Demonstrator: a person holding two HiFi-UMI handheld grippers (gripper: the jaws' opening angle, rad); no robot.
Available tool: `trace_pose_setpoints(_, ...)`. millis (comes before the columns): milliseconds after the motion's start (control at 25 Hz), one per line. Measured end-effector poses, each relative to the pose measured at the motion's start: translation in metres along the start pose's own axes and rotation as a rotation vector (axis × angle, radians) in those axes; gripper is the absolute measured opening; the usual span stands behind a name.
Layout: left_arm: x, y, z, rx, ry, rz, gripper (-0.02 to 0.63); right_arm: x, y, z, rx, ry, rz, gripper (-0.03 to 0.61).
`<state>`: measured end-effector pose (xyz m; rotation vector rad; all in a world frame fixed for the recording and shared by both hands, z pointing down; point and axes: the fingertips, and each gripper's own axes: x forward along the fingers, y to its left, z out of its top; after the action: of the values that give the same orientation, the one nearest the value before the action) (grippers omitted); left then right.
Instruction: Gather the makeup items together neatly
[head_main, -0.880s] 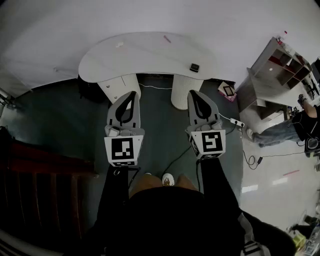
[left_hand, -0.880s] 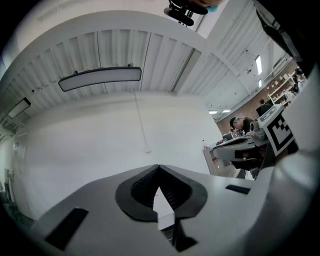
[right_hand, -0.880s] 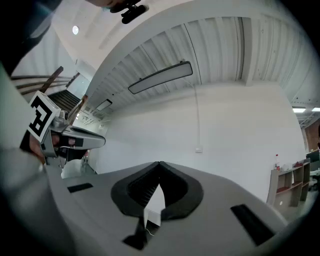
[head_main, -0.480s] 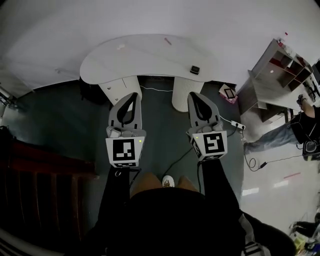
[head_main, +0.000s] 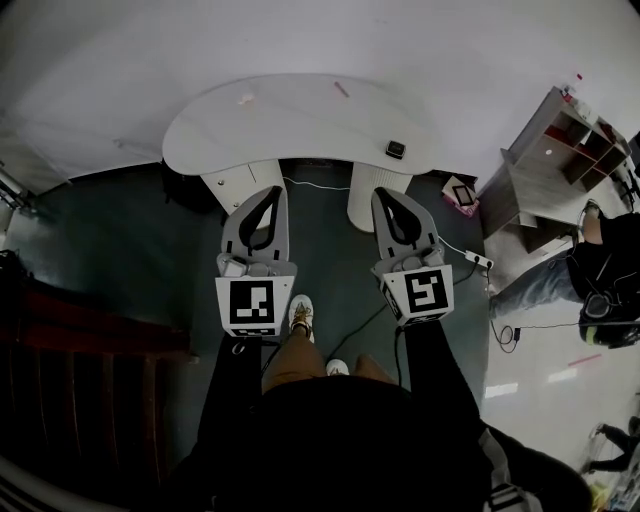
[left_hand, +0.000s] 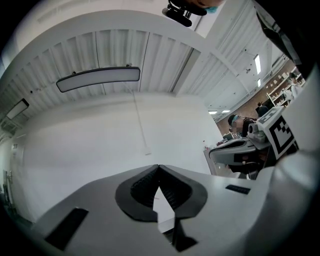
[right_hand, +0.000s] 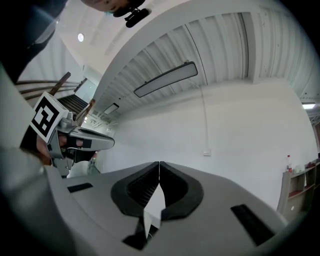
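A white curved table (head_main: 300, 125) stands ahead of me, beyond both grippers. On it lie a small pale item (head_main: 245, 99) at the left, a thin pink stick (head_main: 342, 90) at the back and a dark square compact (head_main: 395, 150) at the right edge. My left gripper (head_main: 272, 191) and right gripper (head_main: 384, 194) are held side by side over the dark floor, short of the table. Both are shut with nothing between the pads. The left gripper view shows its jaws (left_hand: 159, 167) meeting against a white wall, and so does the right gripper view (right_hand: 159, 164).
The table rests on a drawer unit (head_main: 240, 180) and a ribbed pedestal (head_main: 372, 195). A power strip (head_main: 476, 260) and cable lie on the floor at the right. An open shelf unit (head_main: 555, 145) and a person (head_main: 600, 275) are at the far right, dark red steps (head_main: 80, 350) at the left.
The table has slid slightly lower and nearer in the head view. A foot in a white shoe has stepped forward between the grippers. Both grippers stay shut.
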<state>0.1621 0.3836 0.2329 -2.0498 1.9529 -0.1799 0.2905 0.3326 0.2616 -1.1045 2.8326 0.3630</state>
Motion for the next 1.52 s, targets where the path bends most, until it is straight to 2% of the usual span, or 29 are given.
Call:
trace_pose_setpoints(440,0.085,0.053,-0.025,0.007,-0.009,-0.038,0.017,0.097,-0.025,-0.018,0.014,0.013,-0.039,0.027)
trace_pose_setpoints(840,0.173,0.107,-0.051,-0.014,-0.002,-0.112,0.017,0.193,-0.053,-0.033,0.012,0.043,-0.091,0.028)
trace_pose_setpoints(1080,0.214,0.136,-0.067,-0.028,-0.018,-0.138,0.017,0.245,-0.062,-0.036,-0.004,0.037,-0.105,0.027)
trace_pose_setpoints(1520,0.271,0.172,-0.098,-0.034,-0.013,-0.196,0.017,0.314,-0.065,-0.064,0.031,0.053,-0.138,0.027)
